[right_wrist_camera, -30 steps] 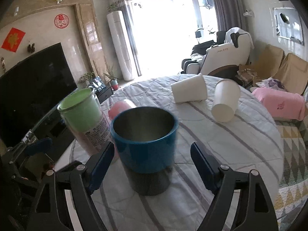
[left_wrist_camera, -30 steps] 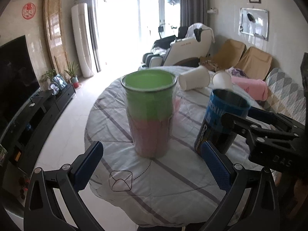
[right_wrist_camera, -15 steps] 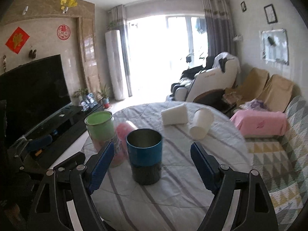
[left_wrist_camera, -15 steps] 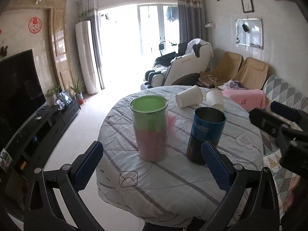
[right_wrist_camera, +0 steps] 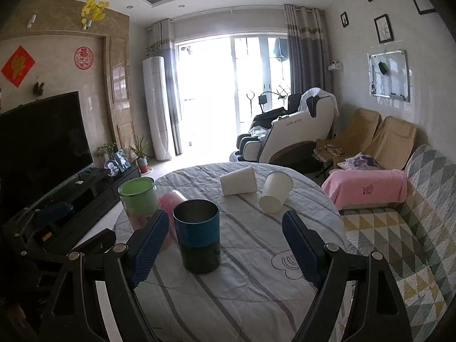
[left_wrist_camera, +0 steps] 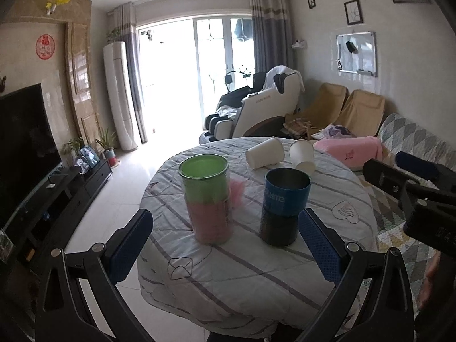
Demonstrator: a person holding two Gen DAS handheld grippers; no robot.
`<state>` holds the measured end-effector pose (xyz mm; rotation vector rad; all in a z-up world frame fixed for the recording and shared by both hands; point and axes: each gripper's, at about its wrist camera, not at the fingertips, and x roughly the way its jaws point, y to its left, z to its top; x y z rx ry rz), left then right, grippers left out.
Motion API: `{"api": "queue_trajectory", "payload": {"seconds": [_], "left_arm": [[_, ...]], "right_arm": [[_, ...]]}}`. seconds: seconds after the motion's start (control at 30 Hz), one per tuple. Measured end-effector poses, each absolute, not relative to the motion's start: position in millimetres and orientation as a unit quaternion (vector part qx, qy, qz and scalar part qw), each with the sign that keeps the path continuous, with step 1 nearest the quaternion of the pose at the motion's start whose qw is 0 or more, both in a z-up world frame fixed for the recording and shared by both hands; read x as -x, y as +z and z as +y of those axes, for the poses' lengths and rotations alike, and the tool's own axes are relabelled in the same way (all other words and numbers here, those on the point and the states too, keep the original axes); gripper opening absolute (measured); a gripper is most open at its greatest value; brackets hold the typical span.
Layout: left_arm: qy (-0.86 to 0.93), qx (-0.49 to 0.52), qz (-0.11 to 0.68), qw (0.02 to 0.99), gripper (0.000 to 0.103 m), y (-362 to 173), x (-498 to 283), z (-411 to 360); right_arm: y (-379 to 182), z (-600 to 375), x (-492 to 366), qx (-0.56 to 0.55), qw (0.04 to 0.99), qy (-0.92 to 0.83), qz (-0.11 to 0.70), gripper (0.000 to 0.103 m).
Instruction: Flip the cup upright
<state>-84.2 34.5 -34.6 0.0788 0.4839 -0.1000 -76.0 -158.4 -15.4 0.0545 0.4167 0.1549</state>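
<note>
Both tongs (left_wrist_camera: 225,242) (right_wrist_camera: 225,248) pulled back, wide open, empty. Blue cup (right_wrist_camera: 197,235) & green cup (left_wrist_camera: 206,201) upright; white cups (right_wrist_camera: 238,181) next—grip mid-wall, rotate slow.

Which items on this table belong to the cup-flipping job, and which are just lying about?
Job items:
- green-and-pink cup, upright
- blue cup, upright
- two white paper cups on their sides
- pink cup behind them, orientation unclear
- left hand-held gripper and right hand-held gripper, both open and empty

Lying about:
- pink towel
- TV
- massage chair
</note>
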Motion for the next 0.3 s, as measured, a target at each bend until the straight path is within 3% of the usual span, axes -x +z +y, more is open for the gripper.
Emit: {"api": "queue_trajectory", "payload": {"seconds": [0.3], "left_arm": [[-0.064,-0.038,0.234,0.969,0.103,-34.3,83.8,35.0]], "right_arm": [[-20.2,-157.7,72.0,-0.025,0.972,0.078,0.22,0.083]]}}
